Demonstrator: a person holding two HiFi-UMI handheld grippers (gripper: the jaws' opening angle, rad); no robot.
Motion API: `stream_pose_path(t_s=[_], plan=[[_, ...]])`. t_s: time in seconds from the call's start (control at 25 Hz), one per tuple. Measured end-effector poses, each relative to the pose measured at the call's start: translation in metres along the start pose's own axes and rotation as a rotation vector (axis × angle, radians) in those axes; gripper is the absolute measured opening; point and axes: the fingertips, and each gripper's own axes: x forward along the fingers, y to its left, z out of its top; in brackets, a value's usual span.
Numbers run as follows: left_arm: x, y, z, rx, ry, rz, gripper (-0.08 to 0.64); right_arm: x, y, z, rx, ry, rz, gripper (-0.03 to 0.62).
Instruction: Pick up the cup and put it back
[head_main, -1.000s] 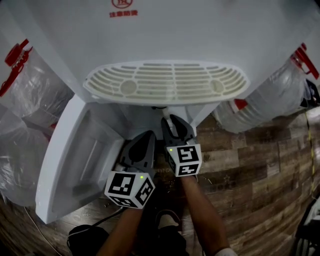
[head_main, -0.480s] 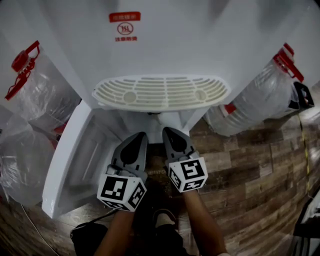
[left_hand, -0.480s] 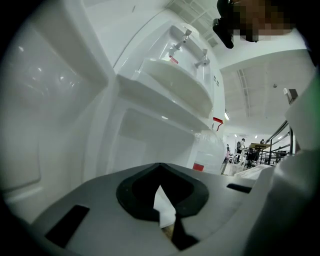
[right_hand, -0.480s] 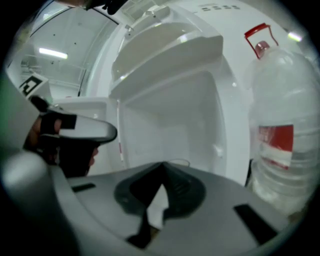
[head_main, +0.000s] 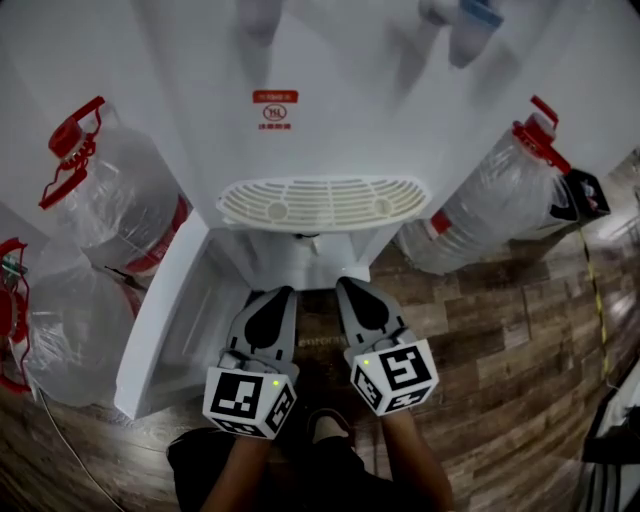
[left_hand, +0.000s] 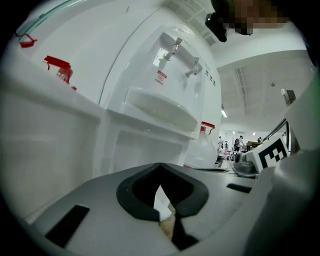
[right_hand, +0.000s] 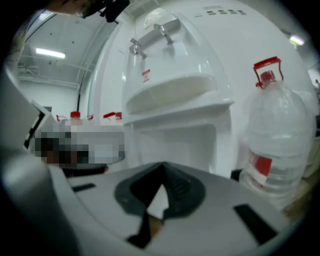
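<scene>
Left gripper (head_main: 281, 293): held before the open cabinet of the water dispenser (head_main: 330, 90); its fingers (left_hand: 95, 210) are seen pressed together, with nothing caught between them.
Right gripper (head_main: 346, 285): held just beside the left one; its fingers (right_hand: 220, 210) are likewise closed, with nothing gripped.
Cup: not made out in any view; the cabinet recess (head_main: 300, 262) is largely covered by the drip tray (head_main: 322, 200) in the head view and partly blocked by the fingers in both gripper views.
Cabinet door (head_main: 165, 320): swung open to the left.
Taps (right_hand: 152, 31): 2 are shown; in the head view they are blurred.
Water bottles (head_main: 125, 215): 2 are seen at the left and 1 at the right (head_main: 500, 195), the outer ones partly cut off.
</scene>
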Motion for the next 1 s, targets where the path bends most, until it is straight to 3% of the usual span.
stream_pose_path(t_s=[0.36,0.56,0.8,1.0], plan=[[-0.027,-0.019,0.073,-0.008,-0.037,-0.015,0.006,-0.054,0.011,0.070,-0.036,-0.005,-0.029,0.023],[-0.035,-0.028,0.094,0.046,-0.025,-0.016,0.006,-0.071,0.016,0.096,-0.038,-0.018,-0.039,0.023],[-0.044,-0.028,0.131,0.036,-0.033,-0.010,0.006,-0.089,0.022,0.140,-0.048,-0.043,-0.032,0.023],[-0.060,-0.039,0.187,0.059,-0.053,0.054,0.006,-0.112,0.027,0.189,-0.059,-0.024,-0.023,0.023]])
